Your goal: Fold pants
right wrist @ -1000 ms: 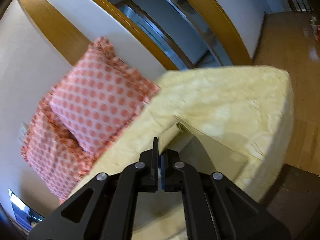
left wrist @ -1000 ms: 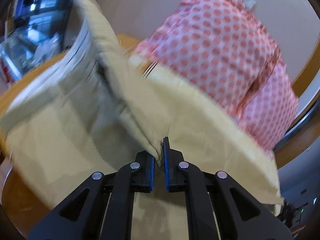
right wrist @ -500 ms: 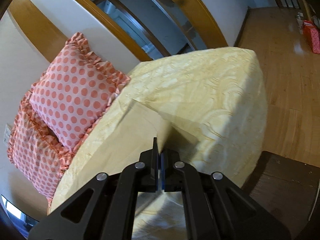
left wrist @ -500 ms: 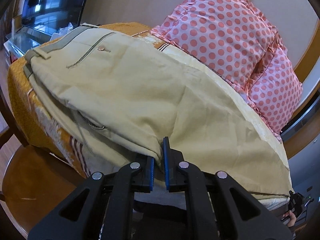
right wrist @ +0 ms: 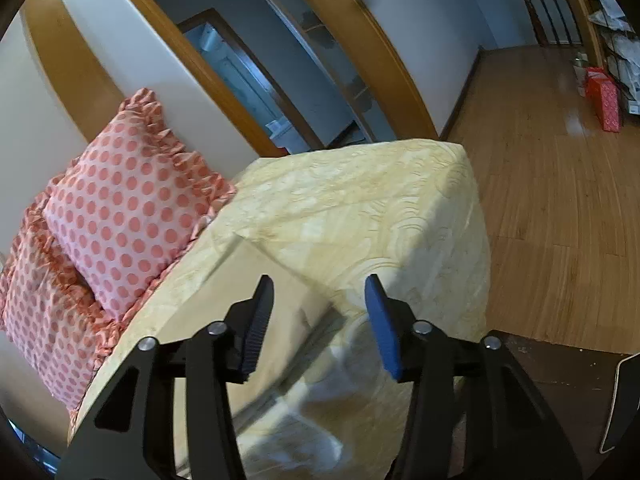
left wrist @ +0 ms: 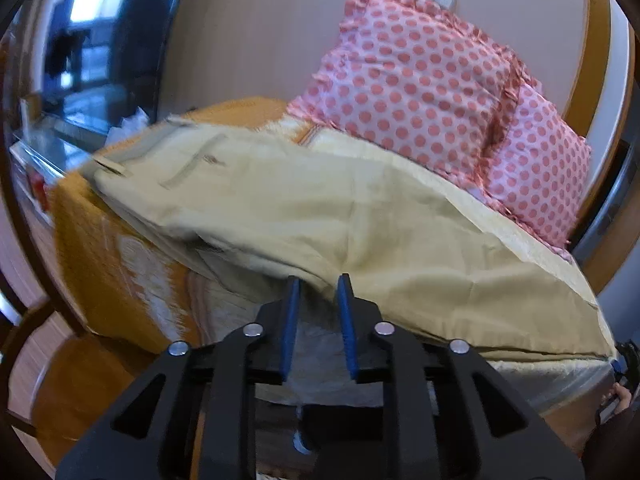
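Note:
The beige pants (left wrist: 320,216) lie spread flat along the front of the bed, waistband and back pocket at the left, legs running right. My left gripper (left wrist: 317,284) is open, its blue pads just off the pants' front edge, holding nothing. In the right wrist view the leg end of the pants (right wrist: 224,320) lies on the yellow bedspread (right wrist: 360,208). My right gripper (right wrist: 320,292) is wide open above that leg end and is empty.
Two pink polka-dot pillows (left wrist: 420,88) lean against the wall behind the pants; they also show in the right wrist view (right wrist: 120,208). An orange cover (left wrist: 100,240) hangs over the bed's left end. Wooden floor (right wrist: 560,184) and a red bag (right wrist: 604,98) lie to the right.
Both grippers were shut on the pants and laid them flat on the bed. Now both have opened and let go, and the left has drawn back slightly.

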A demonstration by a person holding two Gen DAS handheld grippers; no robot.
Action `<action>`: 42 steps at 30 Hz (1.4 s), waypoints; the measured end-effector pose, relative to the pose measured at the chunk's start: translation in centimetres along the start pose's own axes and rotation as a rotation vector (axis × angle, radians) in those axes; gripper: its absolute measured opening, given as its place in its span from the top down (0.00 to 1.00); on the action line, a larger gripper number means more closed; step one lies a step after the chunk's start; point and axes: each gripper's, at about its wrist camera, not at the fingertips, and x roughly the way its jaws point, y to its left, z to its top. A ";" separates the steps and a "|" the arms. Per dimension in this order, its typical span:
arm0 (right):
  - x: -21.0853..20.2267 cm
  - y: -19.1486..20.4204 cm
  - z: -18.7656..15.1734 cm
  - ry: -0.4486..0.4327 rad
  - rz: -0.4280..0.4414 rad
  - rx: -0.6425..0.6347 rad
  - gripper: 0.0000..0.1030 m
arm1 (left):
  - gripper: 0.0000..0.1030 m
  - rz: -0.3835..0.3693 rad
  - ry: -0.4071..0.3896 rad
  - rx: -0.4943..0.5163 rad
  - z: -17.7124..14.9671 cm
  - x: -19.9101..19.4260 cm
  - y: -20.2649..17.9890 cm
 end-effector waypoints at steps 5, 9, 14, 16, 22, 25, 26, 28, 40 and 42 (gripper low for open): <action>0.5 0.9 -1.2 -0.003 0.021 -0.078 0.63 | 0.21 0.053 -0.163 0.017 1.3 -2.3 -0.3; -0.5 1.8 -3.1 -0.019 0.059 -0.090 0.64 | 0.21 0.062 -0.177 0.055 2.3 -1.0 -0.9; -0.5 2.8 -4.6 0.004 0.159 -0.089 0.86 | 0.21 0.067 -0.140 0.065 2.2 2.4 -0.6; 0.0 3.6 -4.7 0.012 0.147 -0.124 0.91 | 0.21 0.077 -0.114 0.069 1.6 3.5 -0.3; -1.2 8.4 -3.7 -0.035 0.240 -0.184 0.95 | 0.20 0.092 -0.068 0.109 -0.5 5.4 0.5; -2.8 13.7 -4.0 -0.039 0.393 -0.241 0.95 | 0.17 0.080 -0.074 0.097 -0.6 5.4 0.7; -3.4 15.7 -4.5 -0.032 0.458 -0.262 0.95 | 0.16 0.075 -0.075 0.089 -0.6 5.4 0.7; -4.9 21.2 -7.0 0.021 0.633 -0.337 0.95 | 0.15 0.071 -0.075 0.079 -0.4 5.5 0.7; -7.2 35.0 -30.2 0.572 0.928 -0.954 0.70 | 0.15 0.133 -0.136 -0.067 0.7 1.7 4.7; -6.6 35.2 -29.4 0.507 0.863 -0.946 0.66 | 0.15 0.159 -0.135 -0.098 0.7 1.6 6.2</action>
